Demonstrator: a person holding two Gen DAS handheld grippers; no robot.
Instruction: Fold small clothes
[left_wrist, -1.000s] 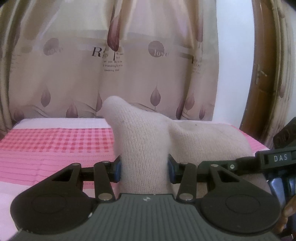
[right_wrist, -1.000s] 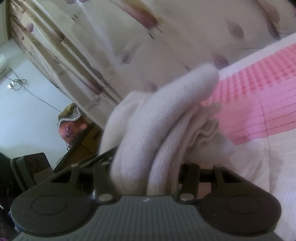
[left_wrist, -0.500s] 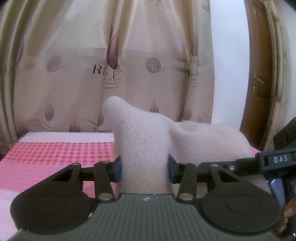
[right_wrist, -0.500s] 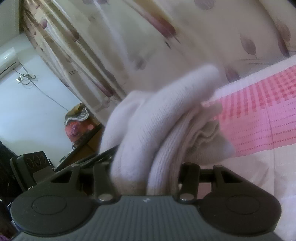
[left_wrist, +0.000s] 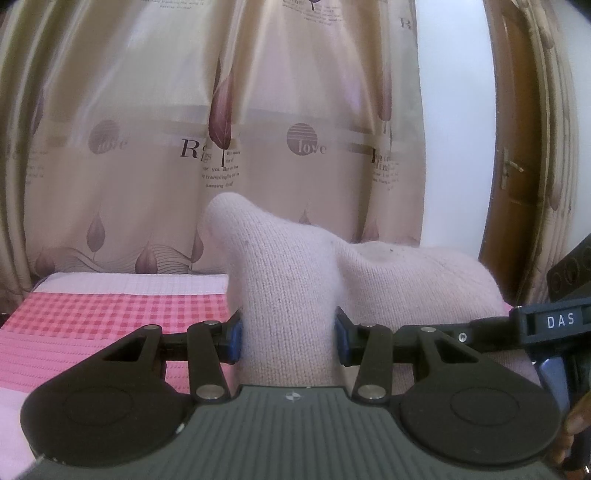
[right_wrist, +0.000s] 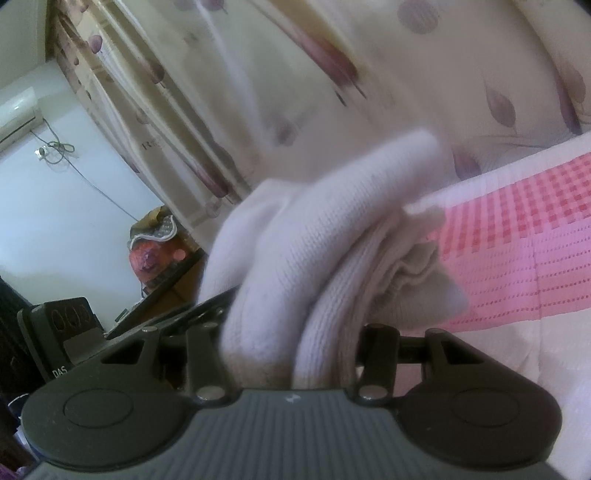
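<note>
A cream knitted sock (left_wrist: 291, 291) is held up in the air between both grippers. My left gripper (left_wrist: 288, 334) is shut on one part of it, the fabric bulging up between the blue pads. My right gripper (right_wrist: 291, 343) is shut on the bunched, folded sock (right_wrist: 314, 251), whose layers stick up and forward. The right gripper's body (left_wrist: 546, 321) shows at the right edge of the left wrist view, close beside the sock. The left gripper (right_wrist: 66, 332) shows at the lower left of the right wrist view.
A bed with a pink checked cover (left_wrist: 110, 314) lies below, also in the right wrist view (right_wrist: 517, 258). A beige curtain (left_wrist: 258, 129) hangs behind it. A brown wooden door (left_wrist: 517, 166) is at the right. An air conditioner (right_wrist: 18, 114) is on the wall.
Both grippers have risen and tilted upward with the sock; less of the bed and more of the curtain shows. The grip on the sock is unchanged.
</note>
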